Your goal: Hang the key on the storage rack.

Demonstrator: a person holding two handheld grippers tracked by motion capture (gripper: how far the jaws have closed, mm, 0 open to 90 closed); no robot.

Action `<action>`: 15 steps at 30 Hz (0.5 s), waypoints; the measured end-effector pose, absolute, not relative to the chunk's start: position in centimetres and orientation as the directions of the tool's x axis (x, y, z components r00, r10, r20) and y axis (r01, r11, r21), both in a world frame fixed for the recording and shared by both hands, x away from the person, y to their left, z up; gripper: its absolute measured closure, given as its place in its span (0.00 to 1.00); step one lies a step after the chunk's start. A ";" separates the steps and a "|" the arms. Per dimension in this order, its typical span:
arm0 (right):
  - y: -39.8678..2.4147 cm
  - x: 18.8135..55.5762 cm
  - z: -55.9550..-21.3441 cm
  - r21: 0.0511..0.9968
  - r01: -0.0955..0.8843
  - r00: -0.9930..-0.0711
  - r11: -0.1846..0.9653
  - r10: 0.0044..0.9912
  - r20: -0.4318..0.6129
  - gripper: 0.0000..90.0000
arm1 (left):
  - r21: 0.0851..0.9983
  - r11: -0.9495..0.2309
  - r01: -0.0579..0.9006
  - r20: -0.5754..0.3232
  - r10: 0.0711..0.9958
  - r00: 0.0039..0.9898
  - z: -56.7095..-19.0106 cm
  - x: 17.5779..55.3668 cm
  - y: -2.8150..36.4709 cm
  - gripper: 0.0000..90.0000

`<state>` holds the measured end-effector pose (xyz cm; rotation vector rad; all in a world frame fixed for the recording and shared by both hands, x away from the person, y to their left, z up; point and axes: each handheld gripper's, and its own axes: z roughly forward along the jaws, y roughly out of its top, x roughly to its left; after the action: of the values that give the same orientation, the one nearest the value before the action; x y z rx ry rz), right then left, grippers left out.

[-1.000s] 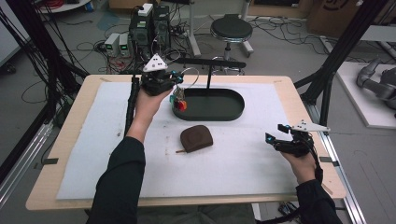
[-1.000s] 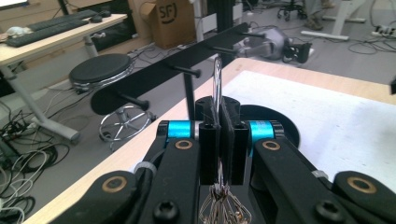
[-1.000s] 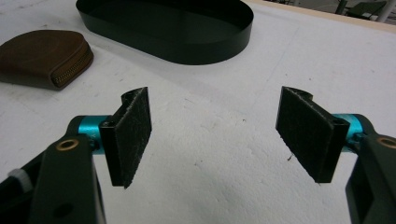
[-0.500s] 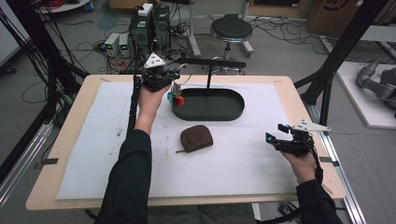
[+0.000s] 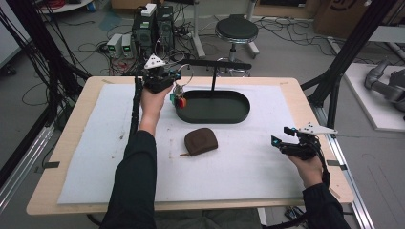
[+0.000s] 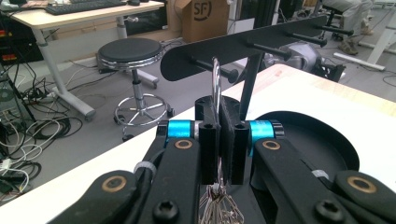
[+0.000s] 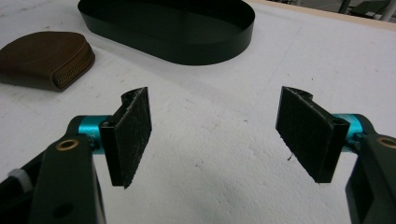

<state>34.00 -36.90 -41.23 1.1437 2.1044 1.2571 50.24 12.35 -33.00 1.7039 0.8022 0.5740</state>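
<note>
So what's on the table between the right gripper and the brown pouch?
Nothing: in the high view, bare white mat runs from the right gripper to the pouch.

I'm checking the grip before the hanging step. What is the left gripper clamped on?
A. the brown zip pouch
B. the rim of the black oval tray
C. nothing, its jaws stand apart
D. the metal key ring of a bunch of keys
D: in the left gripper view the left gripper has its jaws shut on the metal key ring, with keys dangling below, just before the hook rack.
</note>
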 end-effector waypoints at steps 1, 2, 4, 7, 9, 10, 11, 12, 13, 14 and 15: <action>-36.9 34.0 -41.2 0.868 0.430 -0.565 0.247 0.824 0.046 0.30 | 0.962 -0.157 0.221 -0.026 0.757 0.653 -33.0 50.3 12.3 0.96; -36.9 34.0 -41.2 0.868 0.430 -0.565 0.247 0.824 0.046 0.30 | 0.962 -0.160 0.222 -0.024 0.759 0.651 -33.1 50.3 12.3 0.96; -36.9 34.0 -41.2 0.867 0.433 -0.564 0.246 0.824 0.048 0.30 | 0.963 -0.150 0.225 -0.034 0.759 0.650 -33.2 50.4 12.2 0.96; -36.8 34.0 -41.2 0.867 0.434 -0.564 0.245 0.824 0.049 0.30 | 0.963 -0.143 0.228 -0.041 0.760 0.649 -33.3 50.5 12.2 0.96; -36.8 34.0 -41.2 0.868 0.432 -0.564 0.246 0.824 0.047 0.30 | 0.963 -0.140 0.230 -0.045 0.758 0.651 -33.4 50.6 12.2 0.96; -36.9 34.0 -41.2 0.868 0.431 -0.564 0.246 0.824 0.046 0.30 | 0.963 -0.136 0.232 -0.049 0.761 0.647 -33.4 50.6 12.2 0.96; -36.9 34.0 -41.2 0.869 0.429 -0.566 0.247 0.823 0.045 0.30 | 0.963 -0.135 0.234 -0.049 0.764 0.644 -33.5 50.6 12.1 0.96; -36.9 34.0 -41.2 0.869 0.429 -0.566 0.247 0.823 0.045 0.30 | 0.963 -0.135 0.234 -0.049 0.764 0.644 -33.5 50.6 12.1 0.96; -36.9 34.0 -41.2 0.868 0.433 -0.562 0.242 0.826 0.050 0.30 | 0.963 -0.136 0.233 -0.048 0.765 0.643 -33.5 50.6 12.1 0.96; -36.9 34.0 -41.2 0.868 0.433 -0.562 0.241 0.826 0.051 0.30 | 0.963 -0.135 0.233 -0.049 0.764 0.644 -33.6 50.7 12.1 0.96; -36.9 34.0 -41.2 0.869 0.432 -0.563 0.242 0.825 0.050 0.30 | 0.963 -0.135 0.233 -0.049 0.764 0.644 -33.6 50.7 12.1 0.96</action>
<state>33.99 -36.91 -41.23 1.1496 2.1008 1.2610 50.67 12.12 -33.56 1.6866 0.8222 0.5613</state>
